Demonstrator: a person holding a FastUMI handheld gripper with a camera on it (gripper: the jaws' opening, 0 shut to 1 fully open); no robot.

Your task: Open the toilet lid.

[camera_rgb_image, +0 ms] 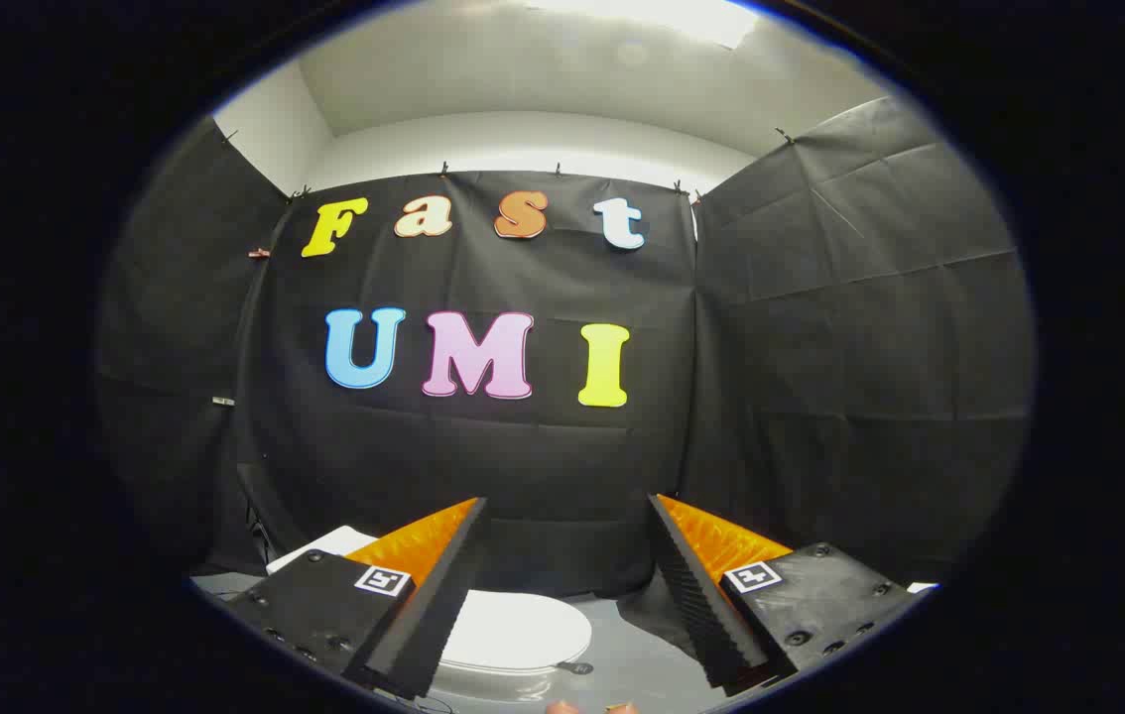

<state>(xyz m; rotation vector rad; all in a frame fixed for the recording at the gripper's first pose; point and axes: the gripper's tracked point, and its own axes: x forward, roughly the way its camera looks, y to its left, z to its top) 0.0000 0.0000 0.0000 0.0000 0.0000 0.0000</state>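
Gripper view looks forward along the two fingers of the gripper (567, 585), which stand well apart with a wide gap between them and nothing held. Each finger carries a small square marker on its upper face, and the inner face of the right one shows a ridged surface.

Below and just ahead of the fingers, partly covered by the left finger (424, 595), lies the toilet lid (523, 630). It is white, smooth and rounded, and it lies flat and closed on the toilet. Its curved front edge reaches into the gap between the fingers, lower than their tips. The fingers do not touch it. A small dark round thing (577, 667) sits just beside the lid's right edge; what it is cannot be told.

Around the toilet spreads a pale grey floor (642, 654). Beyond the fingers rises the booth's black cloth wall (483, 466), creased, with side panels angling in on both sides. Above the cloth a white ceiling (543, 79) shows, with a bright light (662, 15) in it.
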